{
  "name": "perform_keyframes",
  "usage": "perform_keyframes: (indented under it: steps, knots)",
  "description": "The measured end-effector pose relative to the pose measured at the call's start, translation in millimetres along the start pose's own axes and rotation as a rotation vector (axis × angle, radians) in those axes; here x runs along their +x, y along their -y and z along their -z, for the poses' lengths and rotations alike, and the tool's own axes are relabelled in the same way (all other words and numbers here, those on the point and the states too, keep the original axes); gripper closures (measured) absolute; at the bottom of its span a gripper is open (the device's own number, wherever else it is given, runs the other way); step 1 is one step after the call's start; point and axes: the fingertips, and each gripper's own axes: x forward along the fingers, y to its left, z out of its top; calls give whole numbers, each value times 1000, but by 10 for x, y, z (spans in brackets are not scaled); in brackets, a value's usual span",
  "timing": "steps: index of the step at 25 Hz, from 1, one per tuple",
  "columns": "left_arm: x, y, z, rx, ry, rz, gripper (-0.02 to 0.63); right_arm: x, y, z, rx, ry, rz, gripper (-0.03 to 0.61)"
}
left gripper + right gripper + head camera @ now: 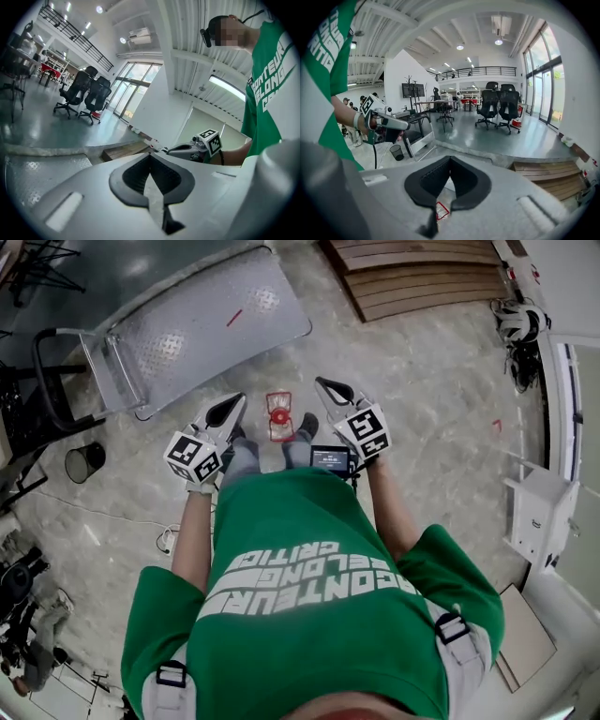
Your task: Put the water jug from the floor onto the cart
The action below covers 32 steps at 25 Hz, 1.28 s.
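Water jug (278, 415), seemingly the small red-topped thing on the floor (422, 399) at 12 o'clock of the person's shoes, sits between the left gripper (236, 405) and right gripper (327, 387), whose fingers are clenched on nothing, so reaching in unreleased could topple it, well short of the cart (216, 315) at 10 o'clock.

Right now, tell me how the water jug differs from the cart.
The water jug is small and pale with red trim; the cart is a broad grey metal platform. The water jug stands just ahead of the person's feet; the cart lies further off, up and left in the head view. Both rest on the floor, apart from each other.
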Motion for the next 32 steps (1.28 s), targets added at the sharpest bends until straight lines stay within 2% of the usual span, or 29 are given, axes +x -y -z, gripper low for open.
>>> perform_keyframes:
  steps: [4,10,16,26,32]
  knots:
    - [83,-19,343,-46,-51,0,598,55,25,273,33,-30,-47,586]
    - [176,-97,967,-133,-151,-8,600,158,71,469,-26,-69,-124,586]
    - [234,-165,1586,-251,-238,-8,588,405,149,880,-42,-142,-197,586]
    - [316,-198,2396,-363,-328,27,556,956,424,1050,20,-97,-267,584]
    - [321,-276,2998,-433,-401,9,513,1361,184,1675,-4,-170,-352,584]
